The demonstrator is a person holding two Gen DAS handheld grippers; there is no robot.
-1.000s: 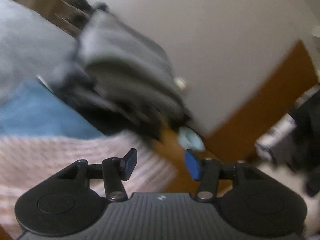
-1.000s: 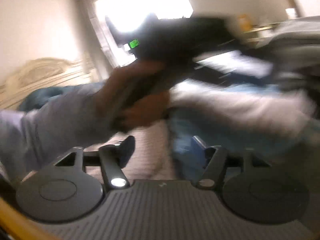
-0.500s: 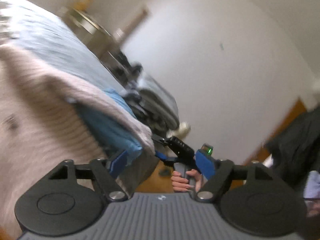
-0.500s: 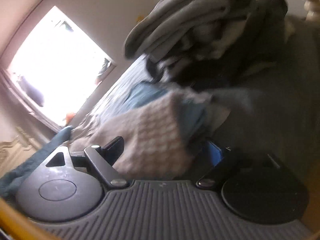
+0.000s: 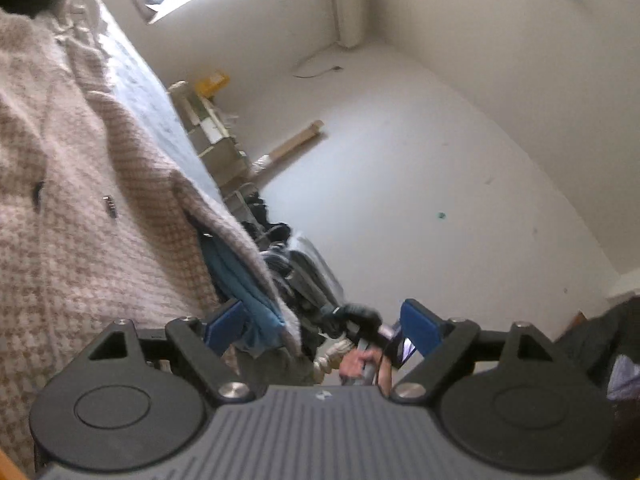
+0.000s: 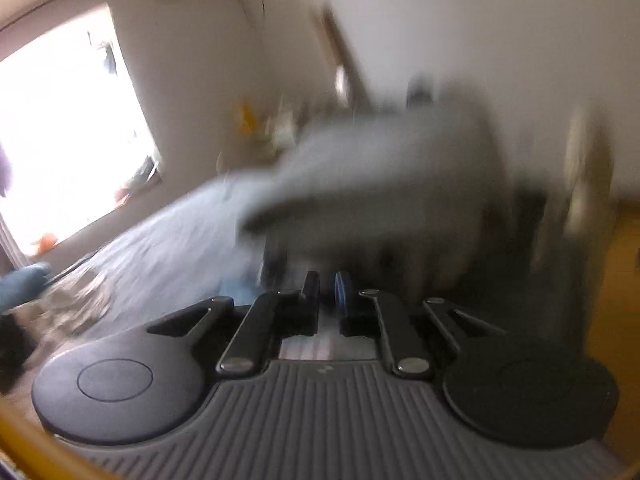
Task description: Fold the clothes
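The bed (image 5: 160, 108) takes up most of the room, its pale blue cover running away toward a bright window (image 6: 60, 128). Spread over the near part of it lies a big pink-and-beige knitted garment (image 5: 92, 216), its edge hanging off the side of the bed, with a blue garment (image 5: 248, 292) tucked under that edge. Beyond them, at the far end, sits a heap of grey and dark clothes (image 5: 308, 276); from the right wrist camera that heap shows as a large grey folded mass (image 6: 384, 184), badly blurred.

The left claw (image 5: 326, 320) is spread wide, its blue pads well apart. The left pad sits just beside the hanging edge of the blue garment, and the cloth's edge falls into the gap between the fingers, but neither pad presses on it. Through the gap a hand (image 5: 362, 364) shows, gripping the handle of the other tool.

The right claw (image 6: 327, 286) has its fingers drawn close, only a narrow slit between them; with the blur I cannot tell whether any cloth is pinched there. It points at the foot of the grey heap.

Small shelves (image 5: 212, 132) stand against the wall past the bed.
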